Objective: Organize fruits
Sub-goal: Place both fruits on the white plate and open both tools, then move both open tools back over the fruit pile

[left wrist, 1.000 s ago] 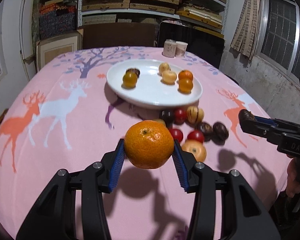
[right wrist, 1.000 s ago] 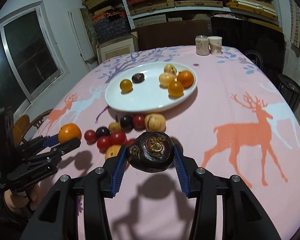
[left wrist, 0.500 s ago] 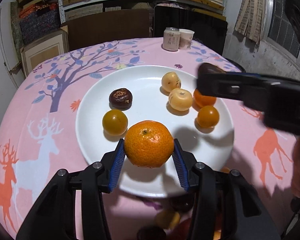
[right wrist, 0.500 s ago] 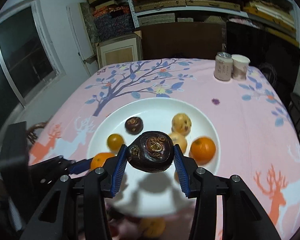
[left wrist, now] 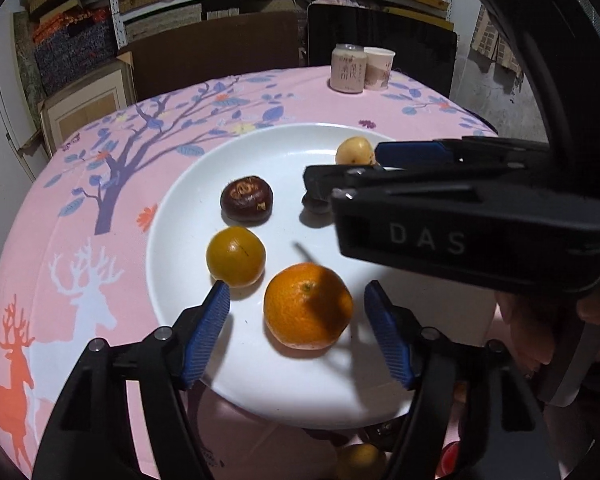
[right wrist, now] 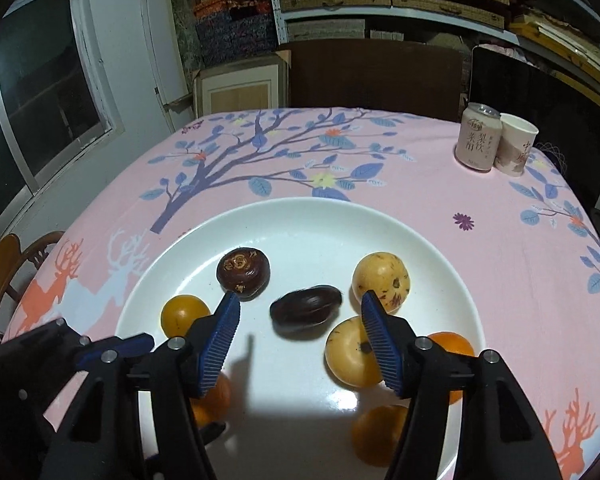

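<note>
I am watching both sets of jaws opening over the white plate (left wrist: 172, 216), each letting go of a fruit. The left gripper (left wrist: 300, 334) is spreading around the orange mandarin (left wrist: 307, 306), which is sitting on the plate's near side with clear gaps to both blue pads, so nothing is gripping it now. The right gripper (right wrist: 300, 340) is releasing a dark brown fruit (right wrist: 306, 310) that is showing blurred between its fingers, apparently dropping or settling at the plate's middle (I cannot tell whether it is already resting). My worry is that it is rolling on the glossy plate toward the yellow fruit (right wrist: 381, 280) or the other dark fruit (right wrist: 243, 273); round fruit rolls freely. The two tools are also crowding each other: in the left view the right gripper's body is crossing over the plate and hiding its right half, so pulling back carelessly risks knocking the mandarin. The remaining fruits on the pink tablecloth (left wrist: 80, 184) are mostly lying hidden below the plate's near rim.
</note>
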The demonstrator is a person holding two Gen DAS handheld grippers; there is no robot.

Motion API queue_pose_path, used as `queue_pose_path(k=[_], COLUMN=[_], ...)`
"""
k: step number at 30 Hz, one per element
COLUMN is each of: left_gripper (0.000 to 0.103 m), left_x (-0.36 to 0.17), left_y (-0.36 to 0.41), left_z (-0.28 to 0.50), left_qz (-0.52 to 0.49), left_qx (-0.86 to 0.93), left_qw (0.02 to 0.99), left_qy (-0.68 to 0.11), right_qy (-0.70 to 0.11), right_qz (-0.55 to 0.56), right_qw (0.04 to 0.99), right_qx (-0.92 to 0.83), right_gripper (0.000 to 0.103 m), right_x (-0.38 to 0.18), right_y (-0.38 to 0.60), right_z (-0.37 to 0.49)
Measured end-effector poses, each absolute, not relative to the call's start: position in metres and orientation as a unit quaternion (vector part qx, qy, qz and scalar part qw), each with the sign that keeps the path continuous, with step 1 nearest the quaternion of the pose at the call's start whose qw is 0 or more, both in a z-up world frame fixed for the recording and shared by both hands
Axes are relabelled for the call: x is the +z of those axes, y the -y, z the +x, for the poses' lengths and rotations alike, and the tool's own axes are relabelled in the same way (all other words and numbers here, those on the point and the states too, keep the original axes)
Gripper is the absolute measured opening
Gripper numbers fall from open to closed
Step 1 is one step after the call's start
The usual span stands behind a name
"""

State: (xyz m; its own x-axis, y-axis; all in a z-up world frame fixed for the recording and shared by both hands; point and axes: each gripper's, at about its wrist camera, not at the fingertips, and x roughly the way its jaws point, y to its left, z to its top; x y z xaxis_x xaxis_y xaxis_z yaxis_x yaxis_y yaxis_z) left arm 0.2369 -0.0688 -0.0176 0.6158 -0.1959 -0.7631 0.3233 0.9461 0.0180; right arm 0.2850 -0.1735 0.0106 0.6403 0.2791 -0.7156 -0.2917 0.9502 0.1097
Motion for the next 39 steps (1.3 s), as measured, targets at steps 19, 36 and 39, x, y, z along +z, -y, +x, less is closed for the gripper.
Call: queue_pose_path(k=[19, 36, 39], left_gripper=[0.077, 0.077, 0.077], left_x=[-0.025, -0.037, -0.038], left_y=[0.01, -0.002, -0.002], left_z=[0.088, 0.05, 0.055], left_qz=[0.055, 0.036, 0.034], left_qx=[-0.141, -0.128, -0.124], left_qw=[0.903, 0.898, 0.898], left_qy=[-0.403, -0.419, -0.421], right_qy=[-0.396, -0.422, -0.439], right_qz=[0.053, 0.102, 0.118], right_qw=[0.908, 0.894, 0.885], right_qx=[0.126, 0.105, 0.1], right_gripper=[0.065, 0.064, 0.064], right_x=[-0.011, -0.03, -0.04], right_y=[0.236, 0.246, 0.25], right_z=[0.076, 0.08, 0.09])
